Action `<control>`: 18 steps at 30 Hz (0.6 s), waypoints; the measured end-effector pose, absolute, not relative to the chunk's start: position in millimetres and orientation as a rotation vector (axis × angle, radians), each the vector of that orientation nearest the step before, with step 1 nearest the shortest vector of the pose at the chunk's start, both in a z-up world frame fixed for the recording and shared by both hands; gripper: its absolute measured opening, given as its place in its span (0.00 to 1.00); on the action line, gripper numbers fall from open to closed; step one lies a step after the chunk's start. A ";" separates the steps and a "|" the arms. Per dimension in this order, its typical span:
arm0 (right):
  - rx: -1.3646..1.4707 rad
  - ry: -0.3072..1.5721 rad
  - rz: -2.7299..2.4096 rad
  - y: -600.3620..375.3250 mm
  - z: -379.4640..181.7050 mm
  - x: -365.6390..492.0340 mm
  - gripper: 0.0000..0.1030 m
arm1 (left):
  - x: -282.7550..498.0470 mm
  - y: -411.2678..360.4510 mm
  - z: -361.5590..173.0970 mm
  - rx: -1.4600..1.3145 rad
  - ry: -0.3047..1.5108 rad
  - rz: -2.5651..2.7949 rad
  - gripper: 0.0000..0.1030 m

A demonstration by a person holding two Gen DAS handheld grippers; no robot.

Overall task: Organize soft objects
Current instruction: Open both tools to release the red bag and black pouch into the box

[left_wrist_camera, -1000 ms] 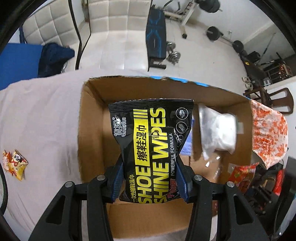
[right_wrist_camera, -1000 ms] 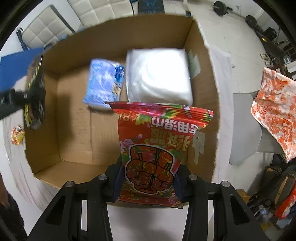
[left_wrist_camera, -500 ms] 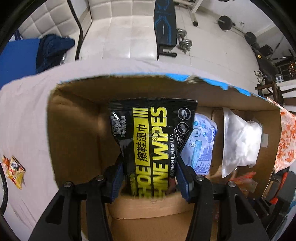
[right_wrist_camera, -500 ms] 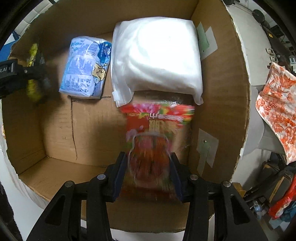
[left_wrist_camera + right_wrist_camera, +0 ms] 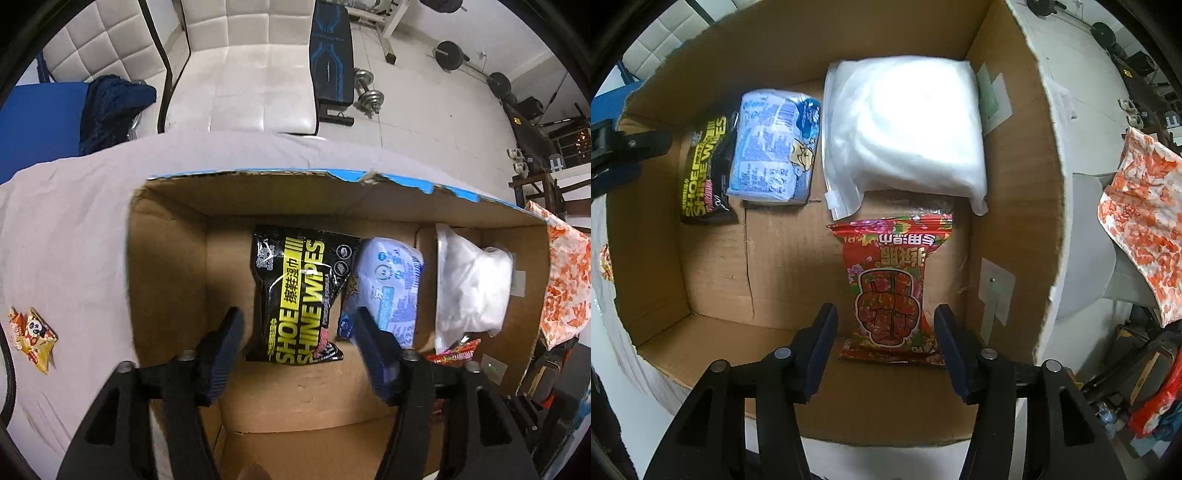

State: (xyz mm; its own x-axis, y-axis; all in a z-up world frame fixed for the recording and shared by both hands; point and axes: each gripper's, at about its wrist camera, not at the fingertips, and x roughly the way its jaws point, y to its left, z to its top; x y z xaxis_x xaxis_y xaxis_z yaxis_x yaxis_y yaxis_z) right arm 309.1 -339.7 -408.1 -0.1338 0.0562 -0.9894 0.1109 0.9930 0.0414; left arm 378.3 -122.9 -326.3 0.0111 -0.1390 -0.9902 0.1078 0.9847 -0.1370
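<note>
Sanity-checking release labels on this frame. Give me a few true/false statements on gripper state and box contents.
1. The left gripper is shut on the shoe shine wipes pack. False: its jaws are open and the pack lies on the floor of the cardboard box.
2. The right gripper is open. True.
3. The red floral pack lies outside the box. False: it lies inside, in front of the white bag.
4. The blue-white pack sits between the wipes pack and the white bag. True.
5. A small panda snack packet lies on the cloth outside the box. True.
</note>
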 end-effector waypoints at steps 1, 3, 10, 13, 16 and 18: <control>0.128 1.697 -0.047 -339.7 -405.2 307.3 0.65 | 374.5 -121.4 -321.4 -0.028 1.531 -0.194 0.83; 0.132 1.679 -0.048 -337.9 -399.7 304.6 0.71 | 364.3 -119.4 -310.6 -0.021 1.486 -0.192 0.89; 0.135 1.592 -0.060 -333.7 -374.4 289.5 1.00 | 326.0 -114.2 -284.7 -0.005 1.409 -0.199 0.95; 0.138 1.543 -0.074 -334.2 -358.0 286.9 1.00 | 308.1 -111.8 -274.4 -0.020 1.391 -0.210 0.95; 0.117 1.488 -0.079 -330.4 -336.8 277.7 1.00 | 288.6 -109.5 -260.6 -0.018 1.357 -0.221 0.95; 0.113 1.458 -0.078 -327.2 -323.2 271.6 1.00 | 278.6 -111.2 -250.7 -0.013 1.338 -0.226 0.96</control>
